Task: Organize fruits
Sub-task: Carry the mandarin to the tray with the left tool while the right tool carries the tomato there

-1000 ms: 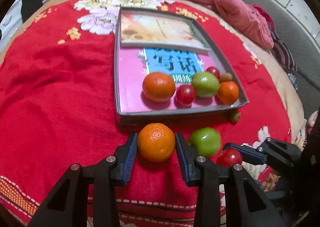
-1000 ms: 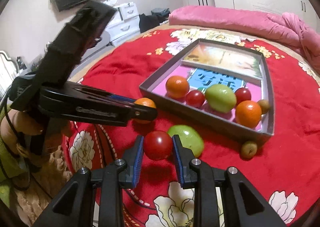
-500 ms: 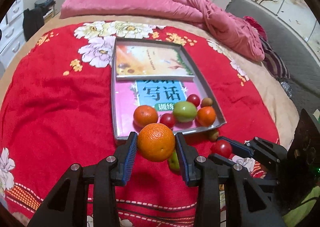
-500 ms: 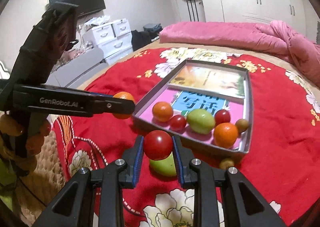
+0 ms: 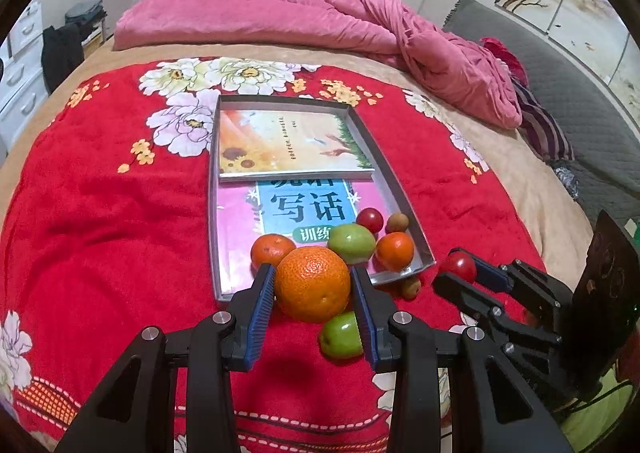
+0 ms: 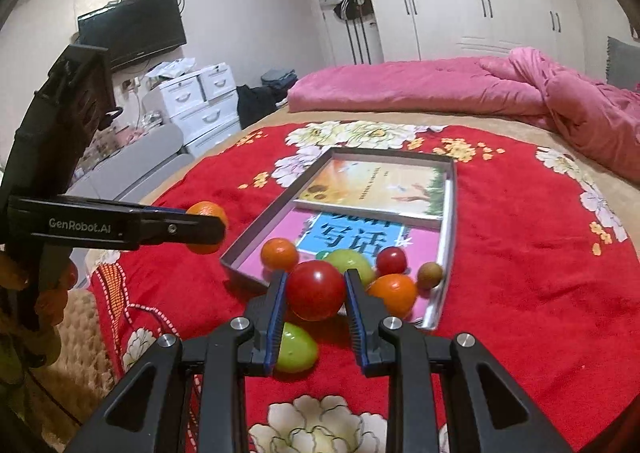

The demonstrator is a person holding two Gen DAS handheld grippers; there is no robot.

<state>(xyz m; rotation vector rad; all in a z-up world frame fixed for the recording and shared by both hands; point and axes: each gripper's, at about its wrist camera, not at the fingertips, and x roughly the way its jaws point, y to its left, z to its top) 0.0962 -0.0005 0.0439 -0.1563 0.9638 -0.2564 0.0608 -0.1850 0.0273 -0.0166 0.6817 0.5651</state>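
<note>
Left tool [image 5: 313, 285] is clamped on a large round orange citrus fruit [image 5: 313, 283], both blue ribbed pads pressed to its sides, fruit lifted clear of the red floral blanket [image 5: 100, 221] on the bed. Right tool [image 6: 315, 289] grips a smooth round red tomato [image 6: 316, 289] the same way, also off the blanket.

Just below/behind left tool's right finger: a green oval plum-like fruit [image 5: 340, 337] lying on the blanket; same one shows under right tool's left finger in the right wrist view. Ahead of left tool & slightly right, a small brown round fruit [image 5: 411, 287] sits on the blanket outside the tray, touching or nearly touching its near wall.

Straight ahead of both tools: a shallow grey rectangular cardboard tray [image 5: 394, 189] w/ two books lying in it, a pink-and-blue one [image 5: 304, 209] partly under a sunflower-cover one [image 5: 288, 145]. At the tray's near end, closest to the tools, fruit cluster: small orange mandarin [image 5: 272, 249], green apple-like fruit [image 5: 352, 243], second small mandarin [image 5: 395, 251], small red tomato [image 5: 370, 219], small brown fruit [image 5: 397, 223]. All bunched together; near ones partly hidden behind the held fruits.

Right tool seen from left wrist cam sits to the right of left tool; left tool seen from right cam is off to the left, level. Beyond the tray, a rumpled pink quilt [image 5: 280, 17].
</note>
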